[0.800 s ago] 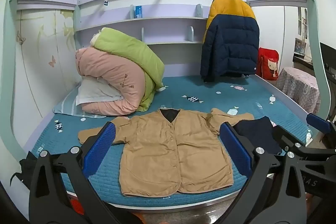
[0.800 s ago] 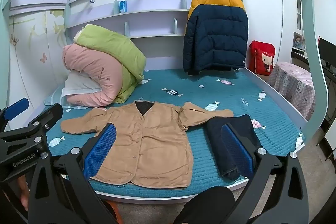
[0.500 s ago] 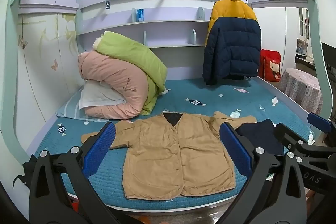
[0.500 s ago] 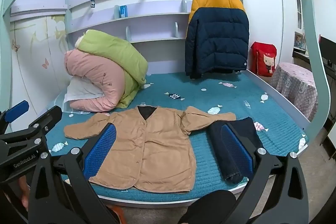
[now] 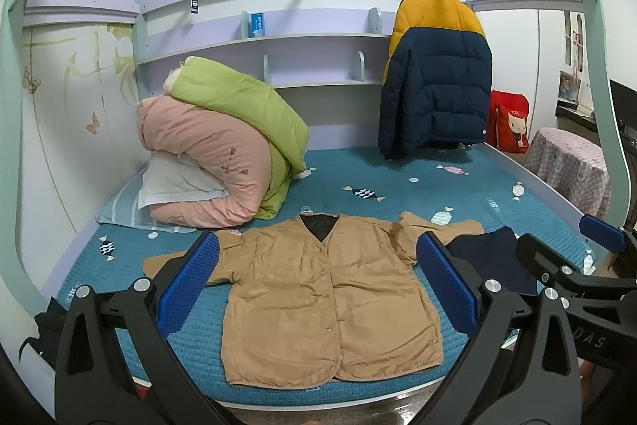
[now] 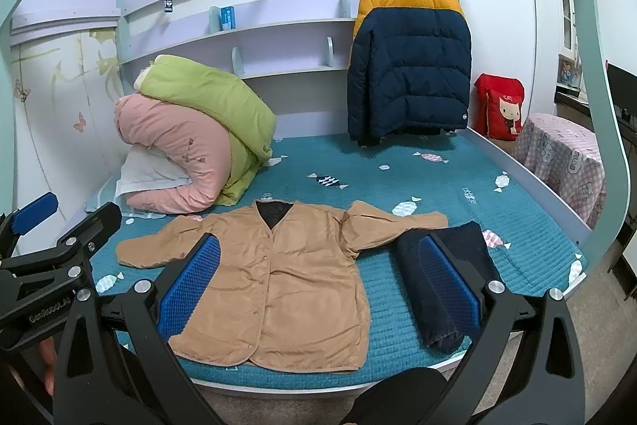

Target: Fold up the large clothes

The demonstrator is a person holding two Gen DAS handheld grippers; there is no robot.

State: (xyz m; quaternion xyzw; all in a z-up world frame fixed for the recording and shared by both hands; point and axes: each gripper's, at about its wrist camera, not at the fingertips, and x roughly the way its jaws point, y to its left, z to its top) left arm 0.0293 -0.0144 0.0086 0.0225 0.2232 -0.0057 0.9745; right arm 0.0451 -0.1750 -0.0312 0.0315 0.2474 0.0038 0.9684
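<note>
A tan button-front jacket (image 5: 322,297) lies spread flat, front up, near the front edge of the teal bed (image 5: 398,178), sleeves out to both sides. It also shows in the right wrist view (image 6: 278,281). My left gripper (image 5: 318,285) is open and empty, held in front of the bed, short of the jacket. My right gripper (image 6: 318,277) is open and empty too, at a like distance. Each gripper shows at the edge of the other's view.
A folded dark navy garment (image 6: 442,277) lies right of the jacket. Rolled pink and green quilts (image 5: 223,158) fill the back left. A yellow and navy puffer coat (image 5: 434,74) hangs at the back right. A covered table (image 6: 561,154) stands beside the bed.
Both grippers have risen and moved slightly closer to the bed; the jacket sits lower and larger in both views. Nothing was taken hold of.
</note>
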